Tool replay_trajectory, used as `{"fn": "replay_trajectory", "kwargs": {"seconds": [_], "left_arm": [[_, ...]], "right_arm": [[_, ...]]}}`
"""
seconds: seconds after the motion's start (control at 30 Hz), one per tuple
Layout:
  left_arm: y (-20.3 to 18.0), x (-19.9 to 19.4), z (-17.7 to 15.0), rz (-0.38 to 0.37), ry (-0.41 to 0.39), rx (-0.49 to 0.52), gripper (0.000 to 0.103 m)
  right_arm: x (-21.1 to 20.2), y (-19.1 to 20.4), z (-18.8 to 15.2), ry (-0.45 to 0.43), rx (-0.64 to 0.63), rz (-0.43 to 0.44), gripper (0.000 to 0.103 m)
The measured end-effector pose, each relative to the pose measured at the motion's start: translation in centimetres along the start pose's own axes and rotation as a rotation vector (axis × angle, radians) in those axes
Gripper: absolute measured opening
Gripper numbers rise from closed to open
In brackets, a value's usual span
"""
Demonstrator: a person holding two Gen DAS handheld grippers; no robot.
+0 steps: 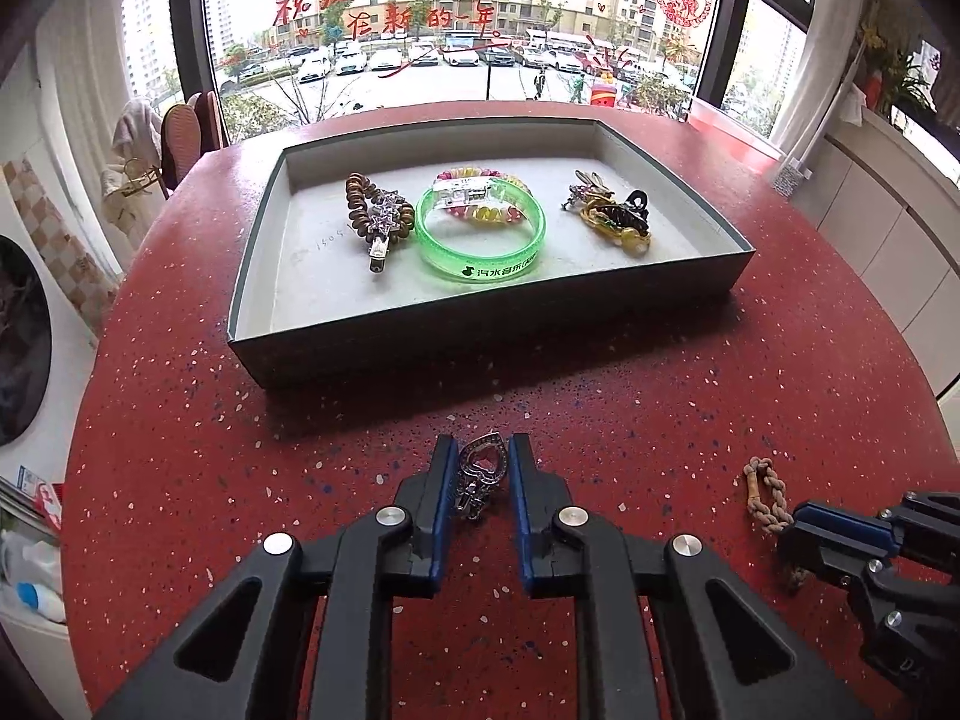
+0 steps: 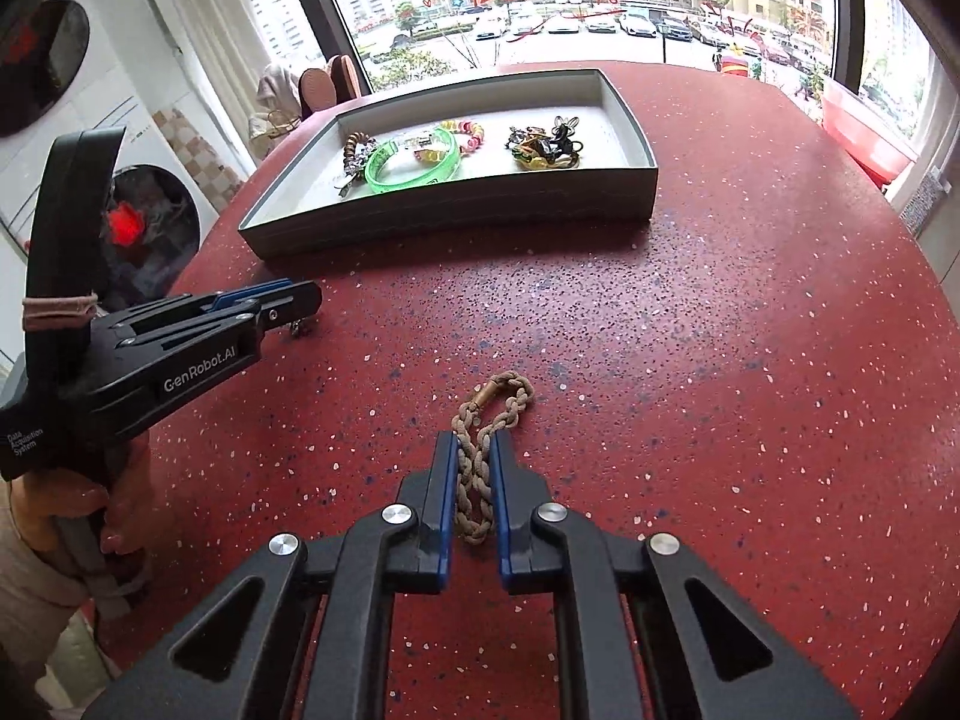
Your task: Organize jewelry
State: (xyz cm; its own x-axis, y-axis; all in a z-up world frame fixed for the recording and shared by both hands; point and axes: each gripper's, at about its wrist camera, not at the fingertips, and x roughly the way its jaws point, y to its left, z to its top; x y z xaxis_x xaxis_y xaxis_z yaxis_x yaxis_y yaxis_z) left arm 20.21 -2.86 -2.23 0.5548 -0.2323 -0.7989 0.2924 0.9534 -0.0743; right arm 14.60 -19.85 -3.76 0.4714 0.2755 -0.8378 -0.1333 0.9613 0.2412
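Jewelry sits nearest in the claws, a silver heart-shaped hair clip (image 1: 478, 476) pinched in the left gripper (image 1: 479, 468) and a tan braided rope bracelet (image 2: 480, 456) squeezed in the right gripper (image 2: 474, 468) above the red speckled table (image 1: 600, 372), while the grey tray (image 1: 480, 324) beyond holds a green bangle (image 1: 482, 238).

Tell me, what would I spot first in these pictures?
Probably the glowing green plastic bangle, lying in the middle of the shallow grey tray on the speckled red table. Nearer, the left gripper pinches a sparkly silver heart-shaped clip, and the right gripper squeezes a braided tan rope bracelet.
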Motion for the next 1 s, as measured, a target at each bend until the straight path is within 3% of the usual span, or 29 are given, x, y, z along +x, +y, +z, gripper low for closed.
{"fn": "replay_trajectory", "kwargs": {"seconds": [0.7, 0.8, 0.87, 0.9, 0.93, 0.97, 1.0], "left_arm": [[0.9, -3.5, 1.8, -0.016, -0.086, -0.019, 0.035], [1.0, -3.7, 1.9, -0.017, -0.091, -0.023, 0.035], [1.0, -3.6, 1.9, -0.017, -0.091, -0.025, 0.035], [1.0, -3.6, 1.9, -0.016, -0.090, -0.025, 0.035], [1.1, -3.6, 1.9, -0.017, -0.089, -0.025, 0.035], [0.9, -3.6, 1.8, -0.017, -0.087, -0.025, 0.035], [0.9, -3.5, 1.8, -0.018, -0.084, -0.025, 0.035]], "right_arm": [[-1.9, -1.1, 3.2, -0.059, 0.041, 0.074, 0.006], [-1.7, -1.2, 3.7, -0.026, 0.039, 0.145, 0.006], [-1.2, -1.0, 3.5, -0.006, 0.029, 0.145, 0.008], [-0.8, -0.8, 3.2, 0.014, 0.012, 0.123, 0.010], [-0.3, -0.6, 3.0, 0.032, 0.000, 0.097, 0.022], [0.1, -0.5, 2.8, 0.047, -0.013, 0.085, 0.041], [0.4, -0.4, 2.5, 0.054, -0.026, 0.077, 0.050]]}}
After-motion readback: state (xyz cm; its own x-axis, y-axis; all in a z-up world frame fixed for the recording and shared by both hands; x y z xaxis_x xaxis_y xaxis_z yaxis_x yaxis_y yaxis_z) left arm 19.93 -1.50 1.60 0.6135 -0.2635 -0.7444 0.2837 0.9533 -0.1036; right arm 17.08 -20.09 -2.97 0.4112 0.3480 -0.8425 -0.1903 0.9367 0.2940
